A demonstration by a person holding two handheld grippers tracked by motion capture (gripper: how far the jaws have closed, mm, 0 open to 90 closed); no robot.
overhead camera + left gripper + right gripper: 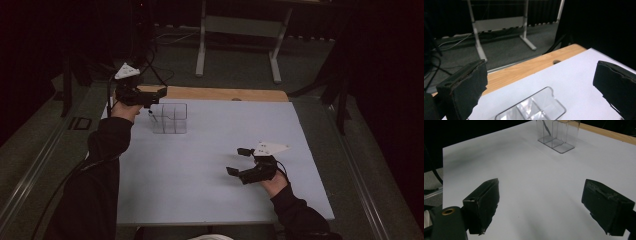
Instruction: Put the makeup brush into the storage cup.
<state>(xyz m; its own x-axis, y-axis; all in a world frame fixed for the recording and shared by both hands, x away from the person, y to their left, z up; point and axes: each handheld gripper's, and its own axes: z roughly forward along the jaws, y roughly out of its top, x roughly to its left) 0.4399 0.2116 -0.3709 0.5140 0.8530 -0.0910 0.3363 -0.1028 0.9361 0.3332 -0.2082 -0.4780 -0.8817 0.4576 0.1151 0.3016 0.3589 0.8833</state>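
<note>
A clear plastic container (170, 118) with dividers stands on the white sheet (210, 165) at the back left. A thin dark stick (151, 116) leans inside its left compartment. My left gripper (152, 98) hovers just above the container's left rim; in the left gripper view its jaws stand wide apart over the container (531, 108) with nothing between them, so the left gripper (540, 72) is open. My right gripper (236, 161) rests low over the sheet at the front right, open and empty. The right gripper (541, 185) faces the container (557, 135) and the stick (546, 127) from afar.
A strip of bare wooden tabletop (220, 93) runs behind the sheet. A grey metal stand (240, 30) is on the floor beyond the table. Dark cables (150, 60) trail by the left hand. The room around the table is dim.
</note>
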